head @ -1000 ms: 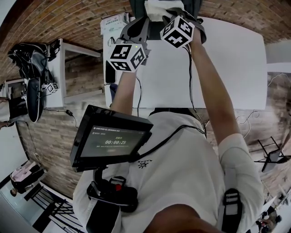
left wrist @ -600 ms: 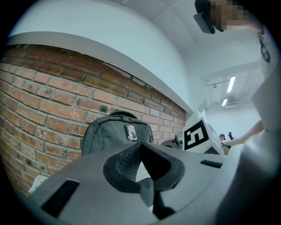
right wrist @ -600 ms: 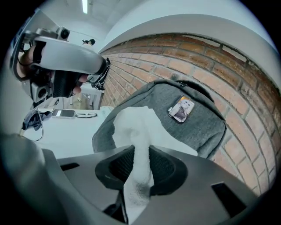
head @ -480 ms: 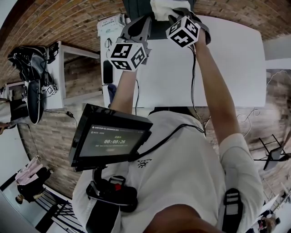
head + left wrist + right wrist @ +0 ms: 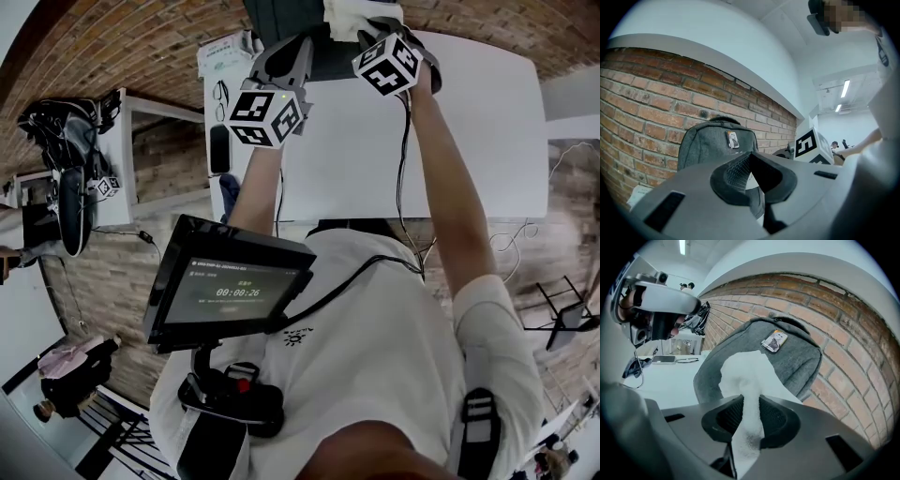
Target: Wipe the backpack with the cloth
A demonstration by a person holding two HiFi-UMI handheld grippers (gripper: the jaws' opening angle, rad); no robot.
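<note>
Backpack (image 5: pixel 797 357) one, cloth (image 5: pixel 745 376) one, left gripper (image 5: pixel 750 161), right gripper (image 5: pixel 750 411)

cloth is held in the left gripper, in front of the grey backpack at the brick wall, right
Wrong gripper: the cloth is held in the right gripper, as the right gripper view shows. The rest stands: it is in front of the grey backpack at the brick wall.
</note>
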